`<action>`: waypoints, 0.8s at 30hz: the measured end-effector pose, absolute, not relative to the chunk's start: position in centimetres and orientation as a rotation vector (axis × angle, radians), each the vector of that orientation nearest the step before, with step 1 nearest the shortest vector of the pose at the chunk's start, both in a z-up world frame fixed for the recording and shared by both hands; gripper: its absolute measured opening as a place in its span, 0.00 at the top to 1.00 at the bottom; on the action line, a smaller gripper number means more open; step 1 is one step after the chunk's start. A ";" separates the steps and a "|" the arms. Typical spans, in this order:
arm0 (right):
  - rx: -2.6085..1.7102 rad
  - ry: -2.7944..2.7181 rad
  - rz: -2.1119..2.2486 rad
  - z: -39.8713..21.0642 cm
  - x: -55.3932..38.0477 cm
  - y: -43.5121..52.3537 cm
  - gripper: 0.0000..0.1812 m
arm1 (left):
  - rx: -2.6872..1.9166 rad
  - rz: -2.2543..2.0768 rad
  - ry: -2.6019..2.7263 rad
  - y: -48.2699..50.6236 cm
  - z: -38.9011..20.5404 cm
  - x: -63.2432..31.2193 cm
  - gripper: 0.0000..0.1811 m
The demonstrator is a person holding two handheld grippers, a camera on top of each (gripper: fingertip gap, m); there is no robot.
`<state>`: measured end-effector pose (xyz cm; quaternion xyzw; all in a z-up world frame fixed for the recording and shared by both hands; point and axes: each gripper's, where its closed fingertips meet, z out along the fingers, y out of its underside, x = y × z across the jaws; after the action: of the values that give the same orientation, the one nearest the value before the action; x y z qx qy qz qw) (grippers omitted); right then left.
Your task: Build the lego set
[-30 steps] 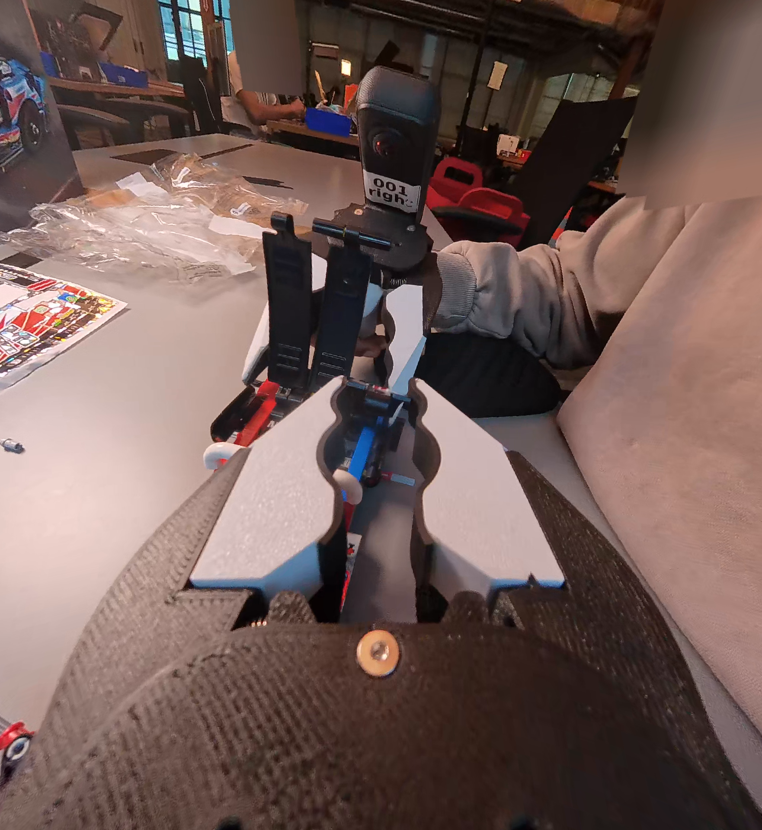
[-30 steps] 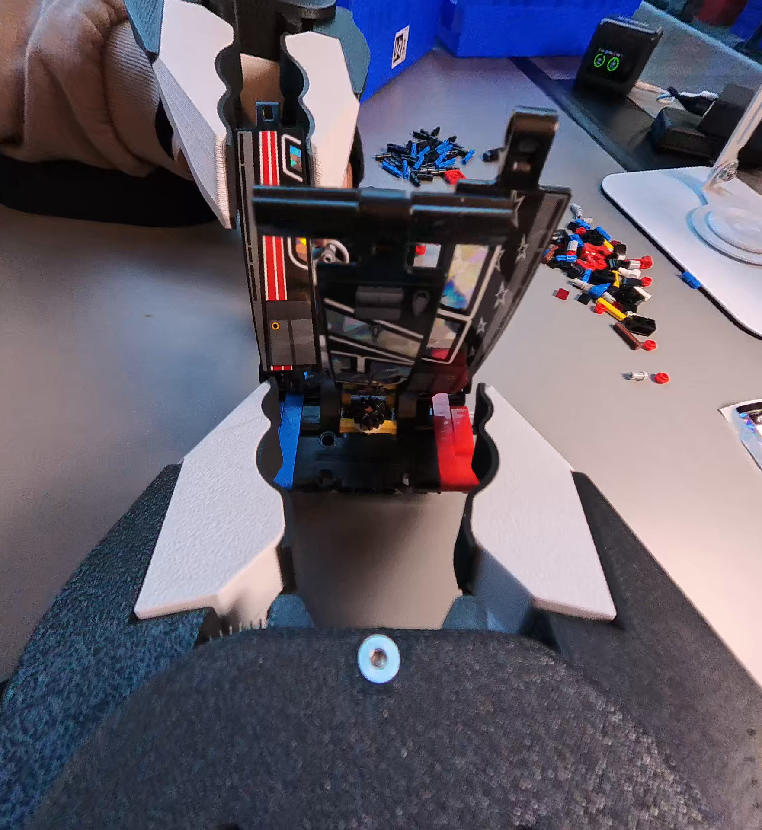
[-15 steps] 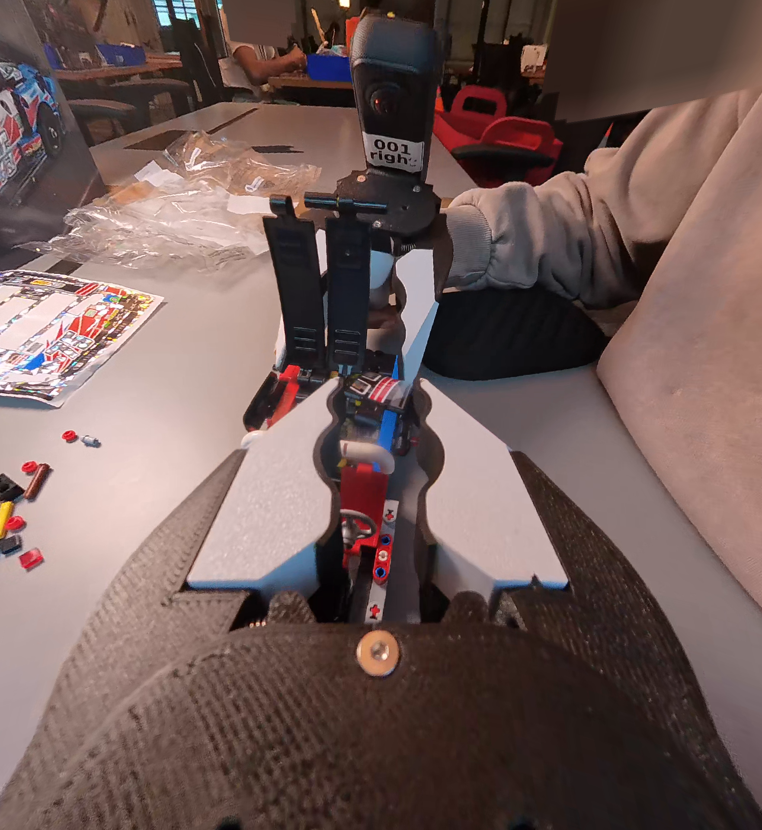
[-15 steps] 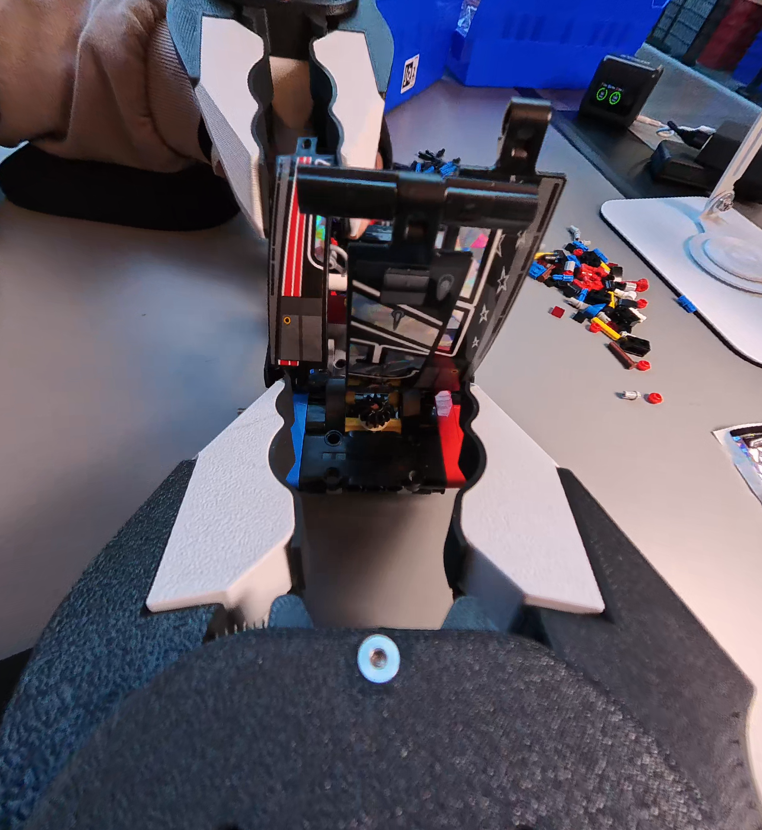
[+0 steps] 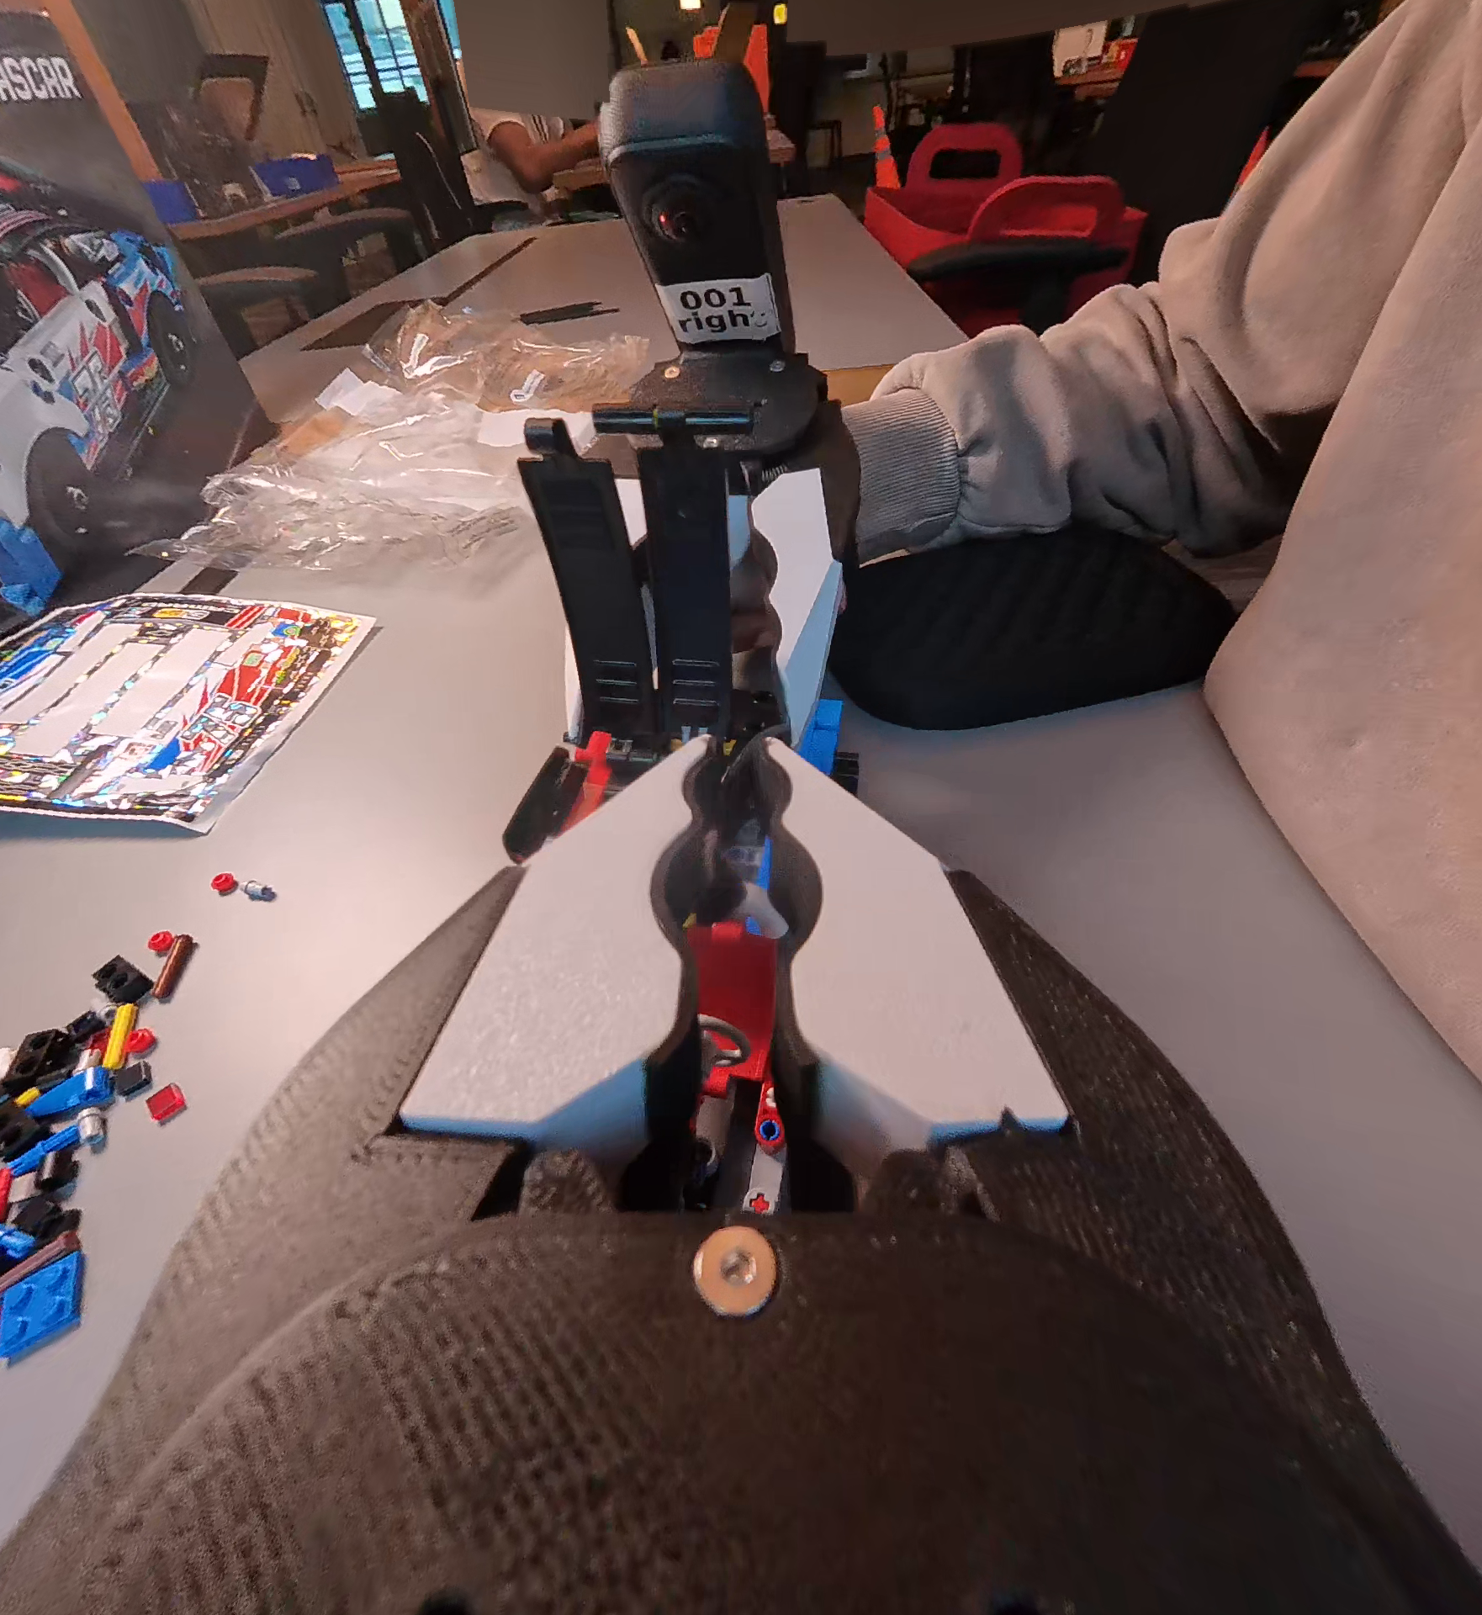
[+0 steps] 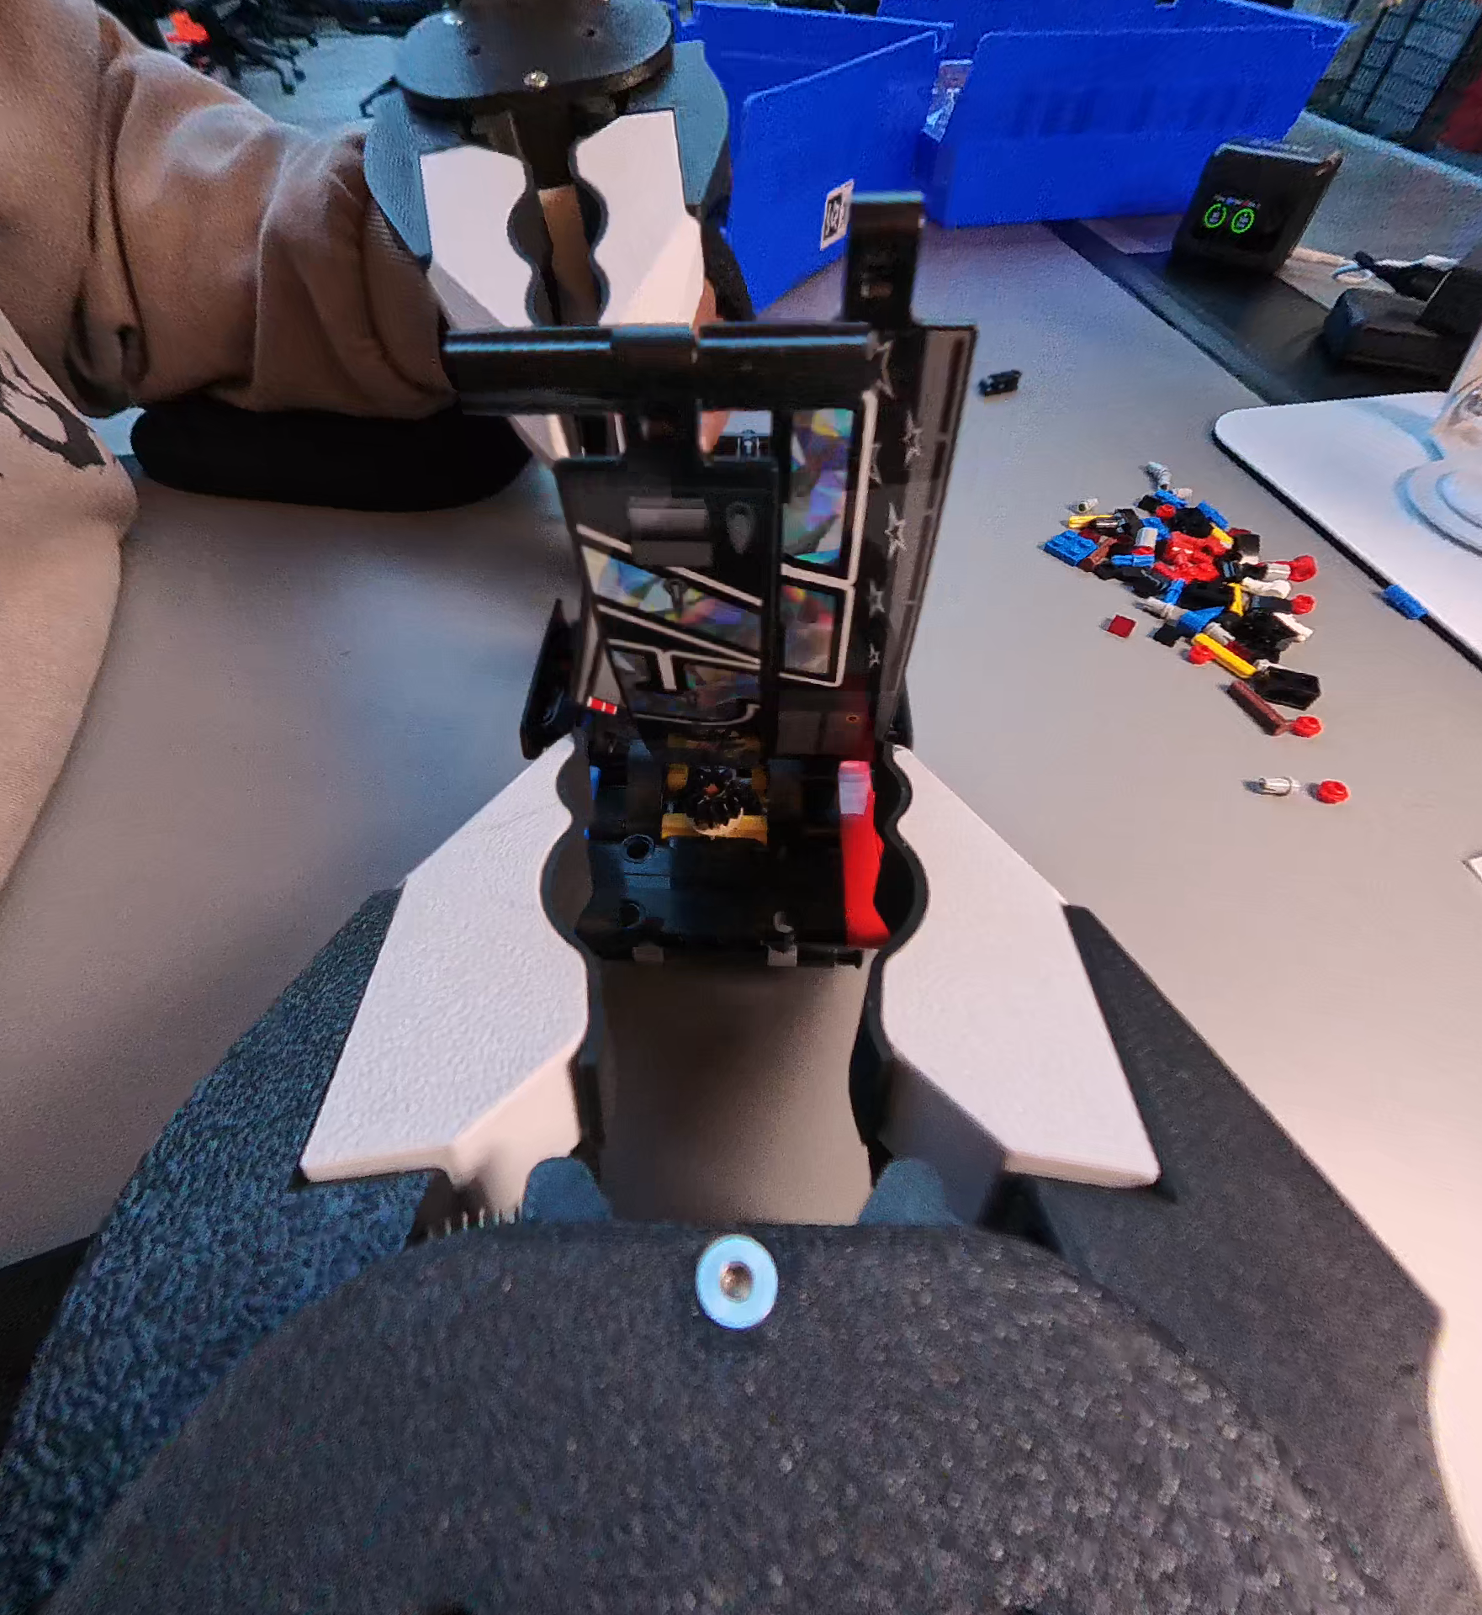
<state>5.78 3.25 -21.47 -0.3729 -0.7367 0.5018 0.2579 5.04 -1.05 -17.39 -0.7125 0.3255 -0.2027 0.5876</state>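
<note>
The lego car model (image 6: pixel 720 612) stands on the grey table, with its black stickered panels raised upright; it also shows in the left wrist view (image 5: pixel 624 594). My right gripper (image 6: pixel 733 839) is shut on the model's black base, between a blue and a red side piece. It shows in the left wrist view (image 5: pixel 702 699) behind the panels. My left gripper (image 5: pixel 737 752) faces it from the other end, its fingertips nearly touching around a thin black part of the model. A red seat (image 5: pixel 733 970) shows below its fingers. It appears in the right wrist view (image 6: pixel 558 253) behind the panels.
A pile of loose lego pieces (image 5: pixel 38 1101) (image 6: pixel 1201 577) lies to one side. Also there are a sticker sheet (image 5: pixel 134 699), the set's box (image 5: pixel 38 306), clear bags (image 5: pixel 423 454), blue bins (image 6: pixel 1070 114), a white lamp base (image 6: pixel 1419 489) and a black arm pad (image 5: pixel 1026 629). Some 7 cm of space lies between my two pairs of fingers.
My left gripper's fingers have closed from a wide gap to nearly touching, over the model's front. My right gripper has kept its hold on the base, and the model has turned slightly.
</note>
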 end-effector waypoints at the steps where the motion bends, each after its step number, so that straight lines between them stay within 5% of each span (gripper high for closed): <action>1: -1.008 -1.997 1.362 -21.5 5.8 3.3 0.65 | -1.660 -0.456 0.757 -1.0 -17.5 4.9 0.97; 8: -0.986 -2.003 1.294 -21.8 5.7 3.2 0.62 | -1.770 -0.477 0.743 -1.4 -18.4 4.5 0.82; 24: -1.012 -1.949 1.229 -22.0 5.7 3.5 0.68 | -1.840 -0.687 0.635 -2.4 -17.8 6.4 0.75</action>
<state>5.70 3.53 -21.96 -0.3827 -0.7370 0.4647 0.3073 6.37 -2.39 -17.81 -0.7652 0.2642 -0.2856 0.5130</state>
